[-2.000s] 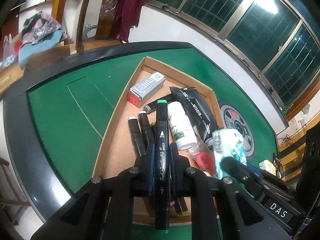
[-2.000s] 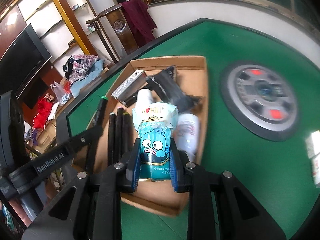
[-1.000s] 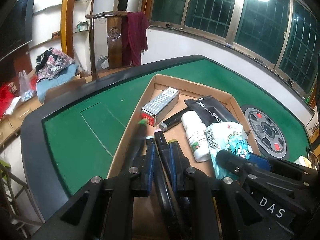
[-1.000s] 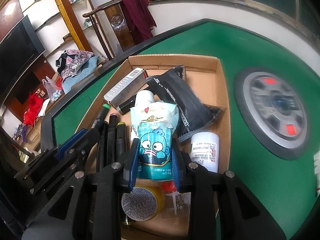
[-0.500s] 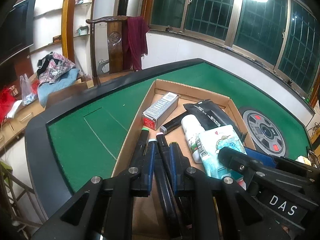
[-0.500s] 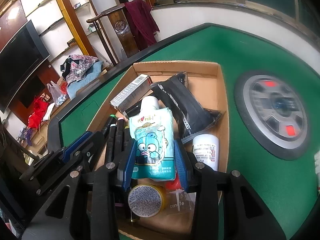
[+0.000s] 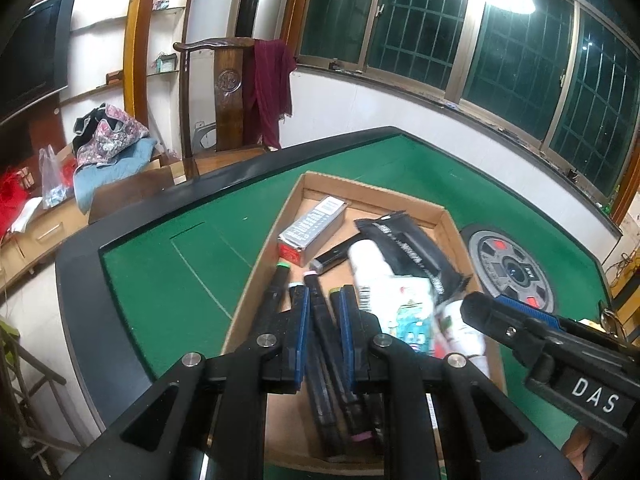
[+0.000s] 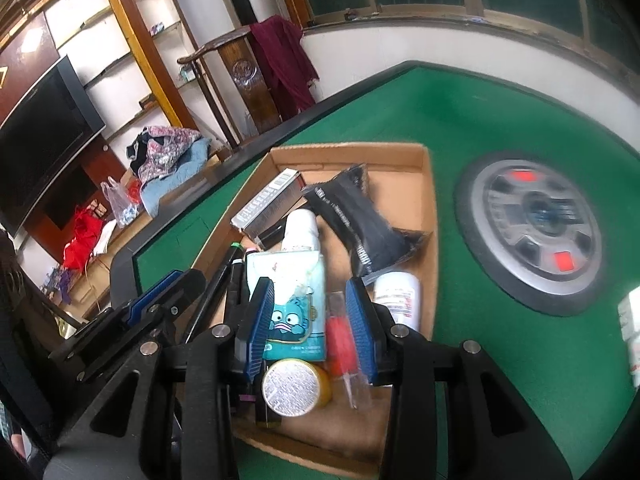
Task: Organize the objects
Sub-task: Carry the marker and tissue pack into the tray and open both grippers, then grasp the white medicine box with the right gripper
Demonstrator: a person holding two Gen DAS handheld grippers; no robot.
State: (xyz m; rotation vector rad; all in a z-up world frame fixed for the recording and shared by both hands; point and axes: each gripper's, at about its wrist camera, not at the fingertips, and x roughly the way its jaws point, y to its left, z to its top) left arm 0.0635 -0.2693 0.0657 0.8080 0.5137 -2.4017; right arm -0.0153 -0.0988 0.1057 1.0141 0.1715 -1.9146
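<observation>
An open cardboard box [image 8: 348,150] sits on the green table. A blue cartoon pouch [image 8: 292,292] lies in it over a white bottle [image 8: 302,228]. My right gripper [image 8: 310,320] hovers above the pouch with its jaws parted wider than the pouch, pads off it. Several black markers lie side by side along the box's left wall, the outer one green-capped [image 7: 282,268]. My left gripper [image 7: 323,320] is shut above these markers and grips nothing. The markers show through the narrow gap from below.
The box also holds a silver carton [image 7: 314,228], a black packet [image 8: 356,216], a second white bottle [image 8: 398,296], a round yellow tin [image 8: 294,386] and a red-filled tube [image 8: 340,336]. A grey round hub [image 8: 532,232] is set in the felt at right. A wooden chair stands beyond the table.
The left gripper let the green-capped marker go into the box. The right gripper's jaws widened off the pouch, which now lies in the box, and it lifted back a little.
</observation>
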